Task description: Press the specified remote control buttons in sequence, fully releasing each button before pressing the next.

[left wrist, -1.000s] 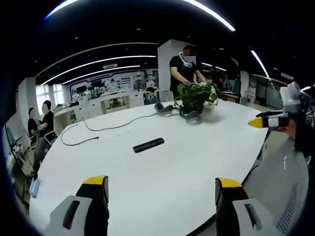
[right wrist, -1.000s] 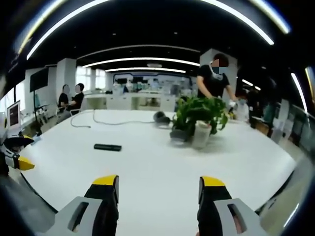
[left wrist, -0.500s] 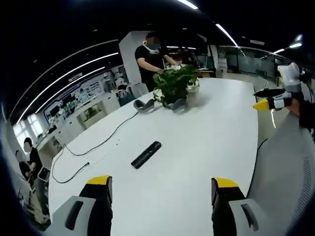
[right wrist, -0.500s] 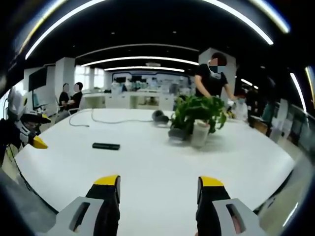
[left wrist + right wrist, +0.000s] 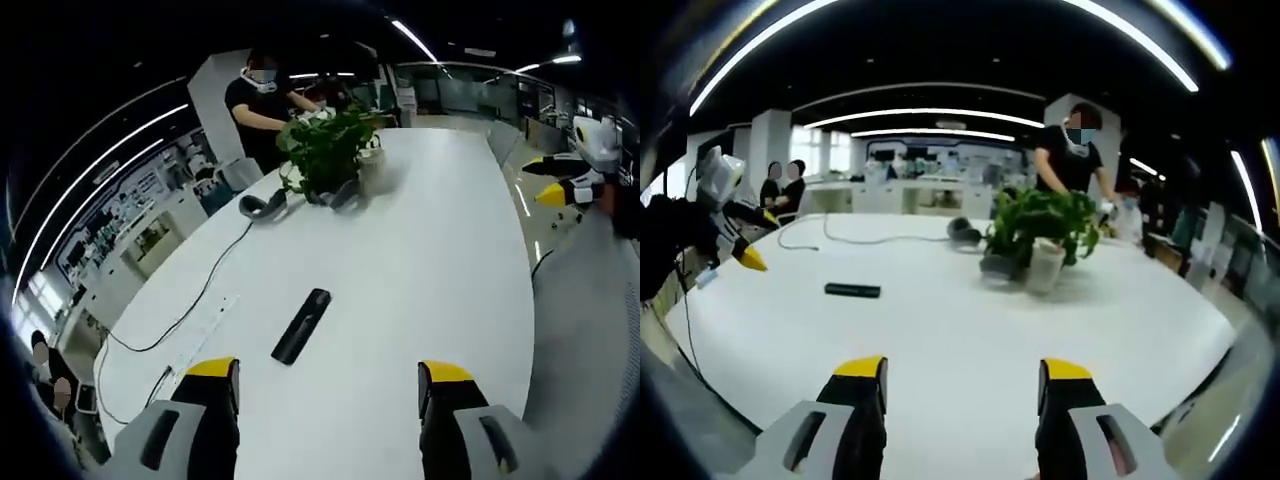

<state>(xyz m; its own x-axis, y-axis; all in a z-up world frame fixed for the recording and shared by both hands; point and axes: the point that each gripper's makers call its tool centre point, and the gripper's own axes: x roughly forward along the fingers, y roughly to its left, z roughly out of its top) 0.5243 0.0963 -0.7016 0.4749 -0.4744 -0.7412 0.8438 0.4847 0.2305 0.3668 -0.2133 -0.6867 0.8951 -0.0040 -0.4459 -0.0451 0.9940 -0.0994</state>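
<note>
A slim black remote control (image 5: 301,325) lies flat on the white table (image 5: 430,260), just ahead of my left gripper (image 5: 328,378), which is open with nothing between its yellow-tipped fingers. In the right gripper view the same remote (image 5: 852,290) lies far off to the left on the table (image 5: 970,320). My right gripper (image 5: 961,374) is open and empty above the table's near edge. The left gripper (image 5: 748,258) shows at the left edge of the right gripper view. The right gripper (image 5: 565,190) shows at the right edge of the left gripper view.
A potted green plant (image 5: 325,150) stands further down the table with black headphones (image 5: 262,206) beside it, and a black cable (image 5: 190,310) trails across the top. A person (image 5: 255,110) stands behind the plant. Two people (image 5: 783,190) sit at the far left.
The left gripper's camera has swung closer over the table, so the remote now sits nearer its jaws. In the right gripper view the left gripper has risen and moved inward; the remote has not moved.
</note>
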